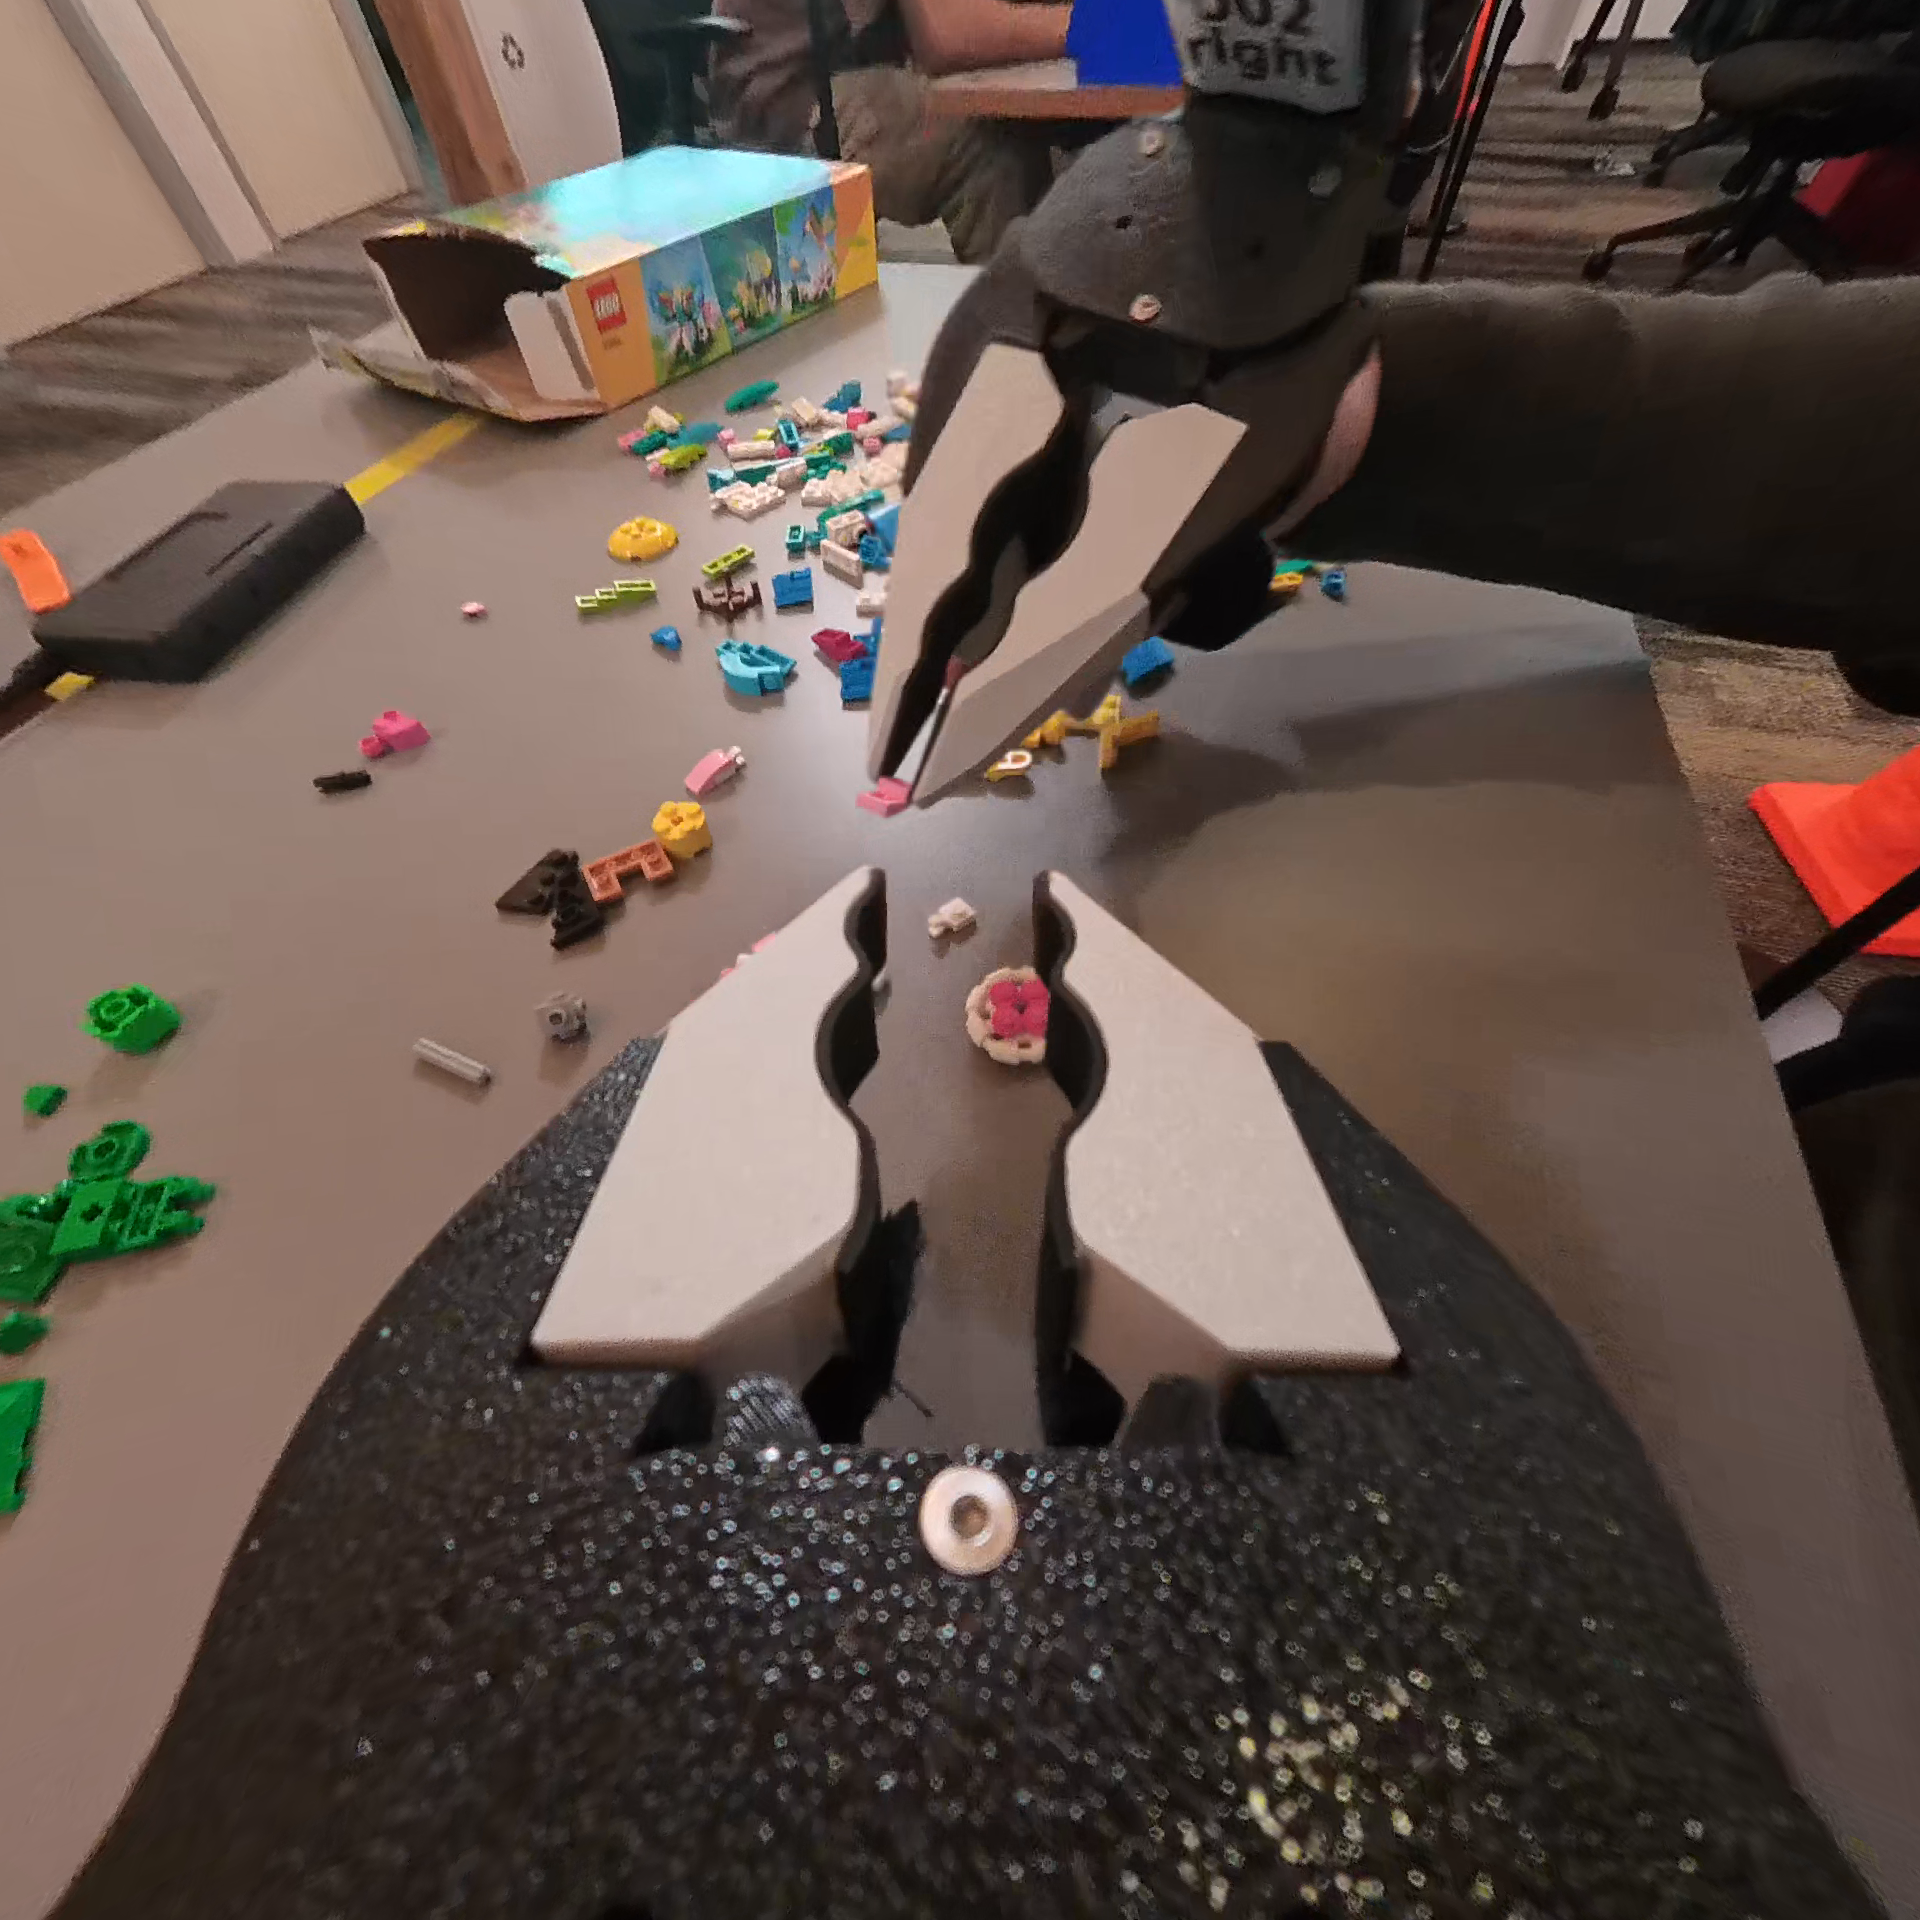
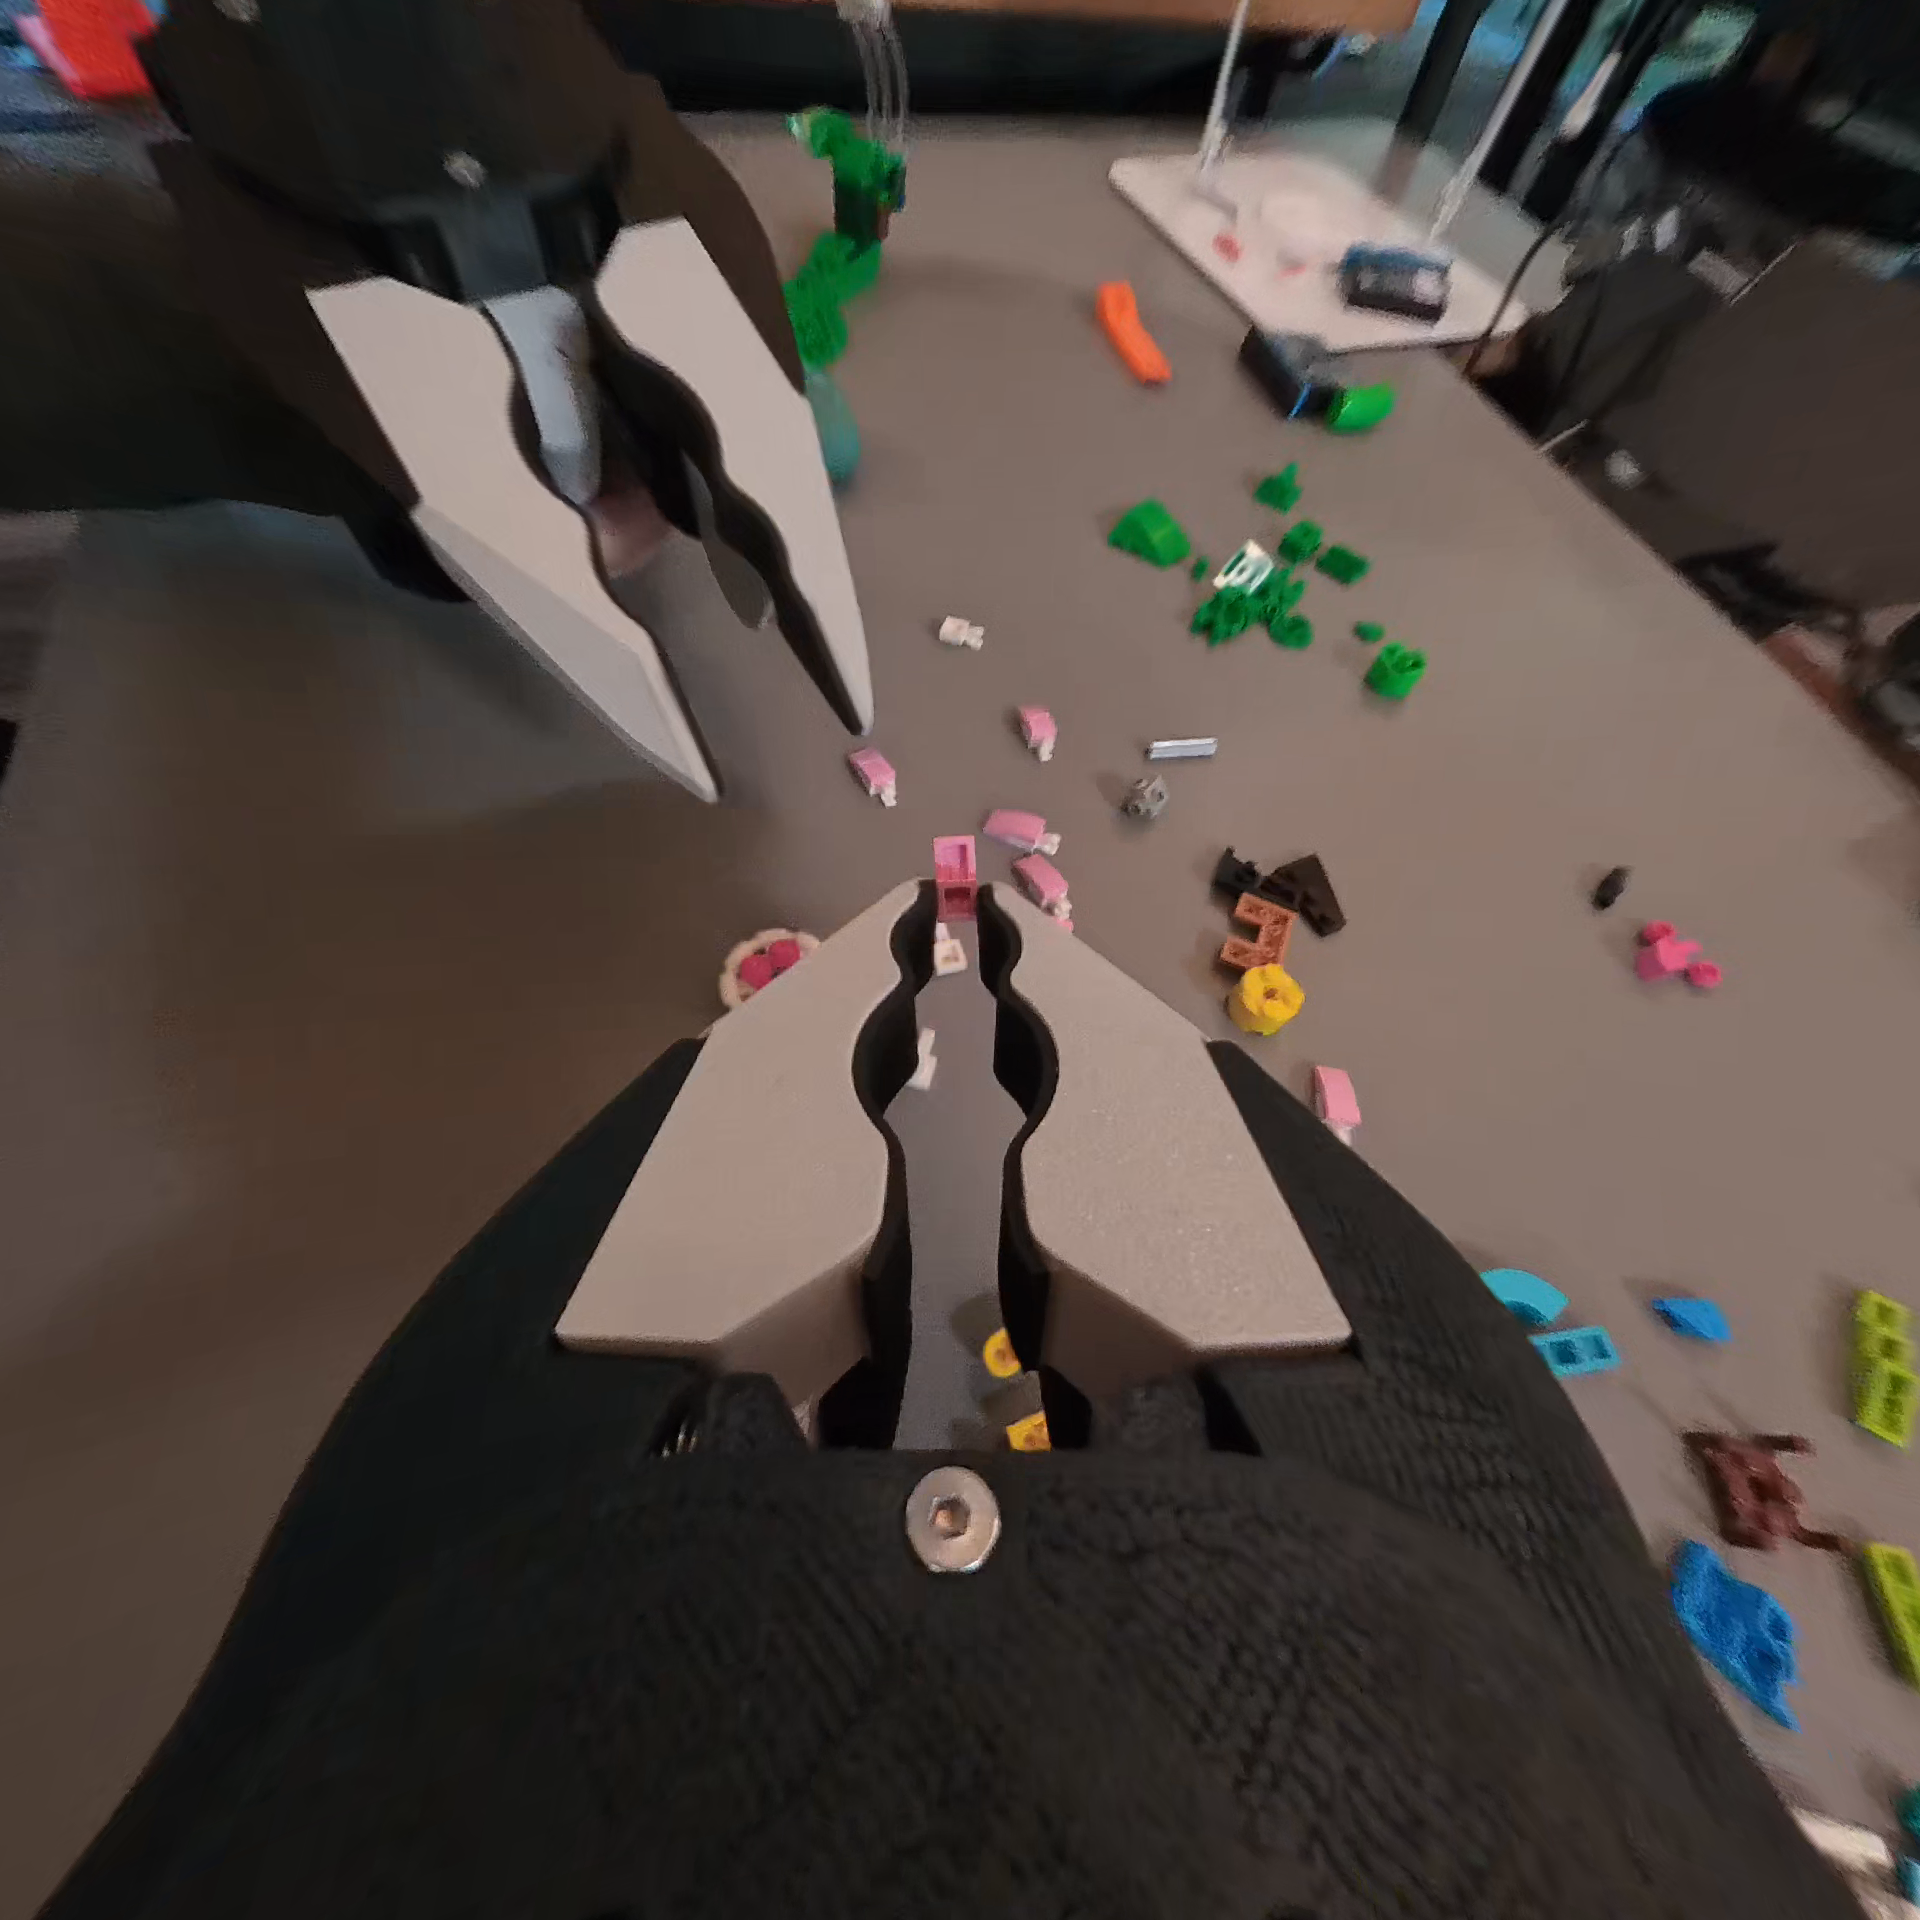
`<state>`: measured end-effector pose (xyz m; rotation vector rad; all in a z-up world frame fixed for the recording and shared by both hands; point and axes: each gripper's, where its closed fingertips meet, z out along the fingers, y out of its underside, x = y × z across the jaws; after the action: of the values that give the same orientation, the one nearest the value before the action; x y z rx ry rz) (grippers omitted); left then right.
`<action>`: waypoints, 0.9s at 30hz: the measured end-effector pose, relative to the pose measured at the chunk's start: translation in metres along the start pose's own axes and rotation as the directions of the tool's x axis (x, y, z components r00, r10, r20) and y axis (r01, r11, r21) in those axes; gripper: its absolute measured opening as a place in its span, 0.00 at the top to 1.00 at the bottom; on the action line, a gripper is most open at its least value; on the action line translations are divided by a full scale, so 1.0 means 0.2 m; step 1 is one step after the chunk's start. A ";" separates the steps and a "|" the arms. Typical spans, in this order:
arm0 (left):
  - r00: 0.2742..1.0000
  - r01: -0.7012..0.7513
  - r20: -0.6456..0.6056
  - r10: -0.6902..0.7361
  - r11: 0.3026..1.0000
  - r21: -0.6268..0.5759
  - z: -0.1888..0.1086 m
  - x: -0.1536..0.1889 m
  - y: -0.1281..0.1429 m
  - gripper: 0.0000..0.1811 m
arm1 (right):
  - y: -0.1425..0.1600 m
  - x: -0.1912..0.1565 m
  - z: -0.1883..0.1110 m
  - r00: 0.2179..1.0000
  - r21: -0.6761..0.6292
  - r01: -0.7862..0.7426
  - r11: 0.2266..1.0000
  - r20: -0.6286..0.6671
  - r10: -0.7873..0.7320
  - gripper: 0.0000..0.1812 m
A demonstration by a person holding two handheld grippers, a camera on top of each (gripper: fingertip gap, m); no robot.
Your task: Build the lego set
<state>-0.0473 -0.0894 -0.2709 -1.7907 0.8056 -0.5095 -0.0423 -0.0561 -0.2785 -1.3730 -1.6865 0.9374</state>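
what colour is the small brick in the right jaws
Pink brick, clearest in the right wrist view.

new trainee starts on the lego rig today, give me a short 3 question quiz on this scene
1. True or false: the right gripper is shut on a small pink brick.
2. What lies on the table between the open fingers of the left gripper?
A. a green leaf piece
B. a round white piece with a pink centre
C. an orange tool
3. Fill in: the torn cardboard box lies at the ____ end of the table in the left wrist view.

Key: 1 true; 2 B; 3 far
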 end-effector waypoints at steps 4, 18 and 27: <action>0.991 0.114 -0.070 -0.111 0.993 0.042 0.04 0.03 -0.05 0.86 | -0.10 -0.06 -0.06 0.921 0.043 0.357 0.933 -0.185 -0.344 0.96; 0.987 0.080 -0.150 -0.065 0.992 0.097 0.09 0.11 -0.14 0.99 | -0.12 -0.19 -0.12 0.612 -0.134 0.730 0.670 -0.308 -0.729 0.95; 0.780 -0.622 0.114 0.615 0.746 0.238 0.03 0.22 -0.21 0.99 | -0.05 -0.25 -0.20 0.837 0.002 -0.480 0.877 0.300 0.457 0.91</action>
<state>-0.0025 -0.1087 -0.2355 -1.1764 1.1898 -0.1316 -0.0038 -0.1041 -0.2561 -1.7017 -1.5176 1.5344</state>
